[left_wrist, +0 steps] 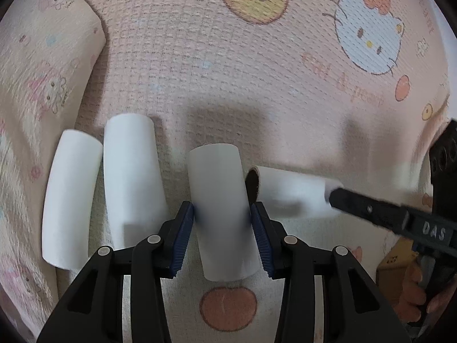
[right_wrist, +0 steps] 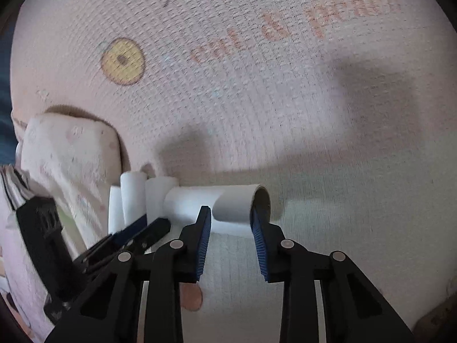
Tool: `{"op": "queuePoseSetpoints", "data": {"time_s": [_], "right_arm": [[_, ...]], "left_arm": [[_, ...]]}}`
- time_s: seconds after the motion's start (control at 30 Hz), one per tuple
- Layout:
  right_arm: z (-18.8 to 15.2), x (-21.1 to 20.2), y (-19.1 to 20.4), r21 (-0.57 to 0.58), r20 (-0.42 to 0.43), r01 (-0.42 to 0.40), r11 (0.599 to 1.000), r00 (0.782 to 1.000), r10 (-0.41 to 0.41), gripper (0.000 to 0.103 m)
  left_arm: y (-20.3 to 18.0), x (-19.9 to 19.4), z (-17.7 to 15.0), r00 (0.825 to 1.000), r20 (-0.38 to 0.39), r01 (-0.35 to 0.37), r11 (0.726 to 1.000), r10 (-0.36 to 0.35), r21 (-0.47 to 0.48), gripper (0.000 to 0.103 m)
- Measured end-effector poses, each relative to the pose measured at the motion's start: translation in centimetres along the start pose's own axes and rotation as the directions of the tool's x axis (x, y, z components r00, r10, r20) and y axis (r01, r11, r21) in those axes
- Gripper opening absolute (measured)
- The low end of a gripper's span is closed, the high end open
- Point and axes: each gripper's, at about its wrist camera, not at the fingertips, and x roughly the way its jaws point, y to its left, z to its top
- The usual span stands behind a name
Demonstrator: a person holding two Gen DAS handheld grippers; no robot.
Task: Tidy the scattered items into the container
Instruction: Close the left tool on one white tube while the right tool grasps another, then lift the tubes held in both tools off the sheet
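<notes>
Several white rolls lie on a pink cartoon-print blanket point(left_wrist: 228, 71). In the left wrist view my left gripper point(left_wrist: 222, 211) is shut on one roll point(left_wrist: 217, 177), its blue pads pressed against both sides. To the right a second roll point(left_wrist: 291, 191) lies crosswise, and my right gripper point(left_wrist: 335, 198) reaches its far end from the right. In the right wrist view my right gripper point(right_wrist: 231, 214) is shut on that roll point(right_wrist: 237, 200), near its hollow end. My left gripper point(right_wrist: 155, 224) shows at the left. Two more rolls point(left_wrist: 71, 197) point(left_wrist: 131, 180) lie free on the left.
A folded pink patterned cloth point(left_wrist: 42, 71) rises along the left, also seen as a cloth point(right_wrist: 71, 154) in the right wrist view. A yellow-brown box corner point(left_wrist: 394, 260) and a person's hand point(left_wrist: 414, 288) show at the lower right. The blanket extends far beyond the rolls.
</notes>
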Motion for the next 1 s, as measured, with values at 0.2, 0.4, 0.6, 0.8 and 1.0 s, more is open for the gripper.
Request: {"op": "queuePoseSetpoints", "data": {"time_s": [0.2,0.4,0.6,0.8,1.0], "right_arm": [[-3.1,-1.4,-1.1,0.119,0.027,-0.017,0.993,1.000,0.014,0.013],[-4.9,-2.9,-0.6,0.122,0.056,-0.038,0.992,0.998,0.031,0.011],[-7.7,-4.3,0.5,0.004,0.067,0.061,0.998,0.996,-0.061,0.011],[-9.2,-5.2,0.3,-0.025,0.047,0.062,0.998,0.997,-0.061,0.011],[-9.0,-6.1,1.0,-0.069,0.070,0.107,0.992,0.992,-0.102,0.011]], "left_arm": [[-1.0,-0.5,-2.1,1.000,0.017,0.015,1.000,-0.015,0.026,0.046],[-2.0,-0.5,-3.6,0.998,-0.015,0.065,0.995,-0.064,0.069,0.046],[-2.1,-1.3,-5.9,0.989,-0.036,0.143,0.988,-0.141,0.063,0.046],[-3.4,-1.4,-7.8,0.983,-0.018,0.185,0.979,-0.184,0.081,0.045],[-3.4,-1.5,-7.9,0.985,-0.024,0.169,0.982,-0.168,0.081,0.046]]}}
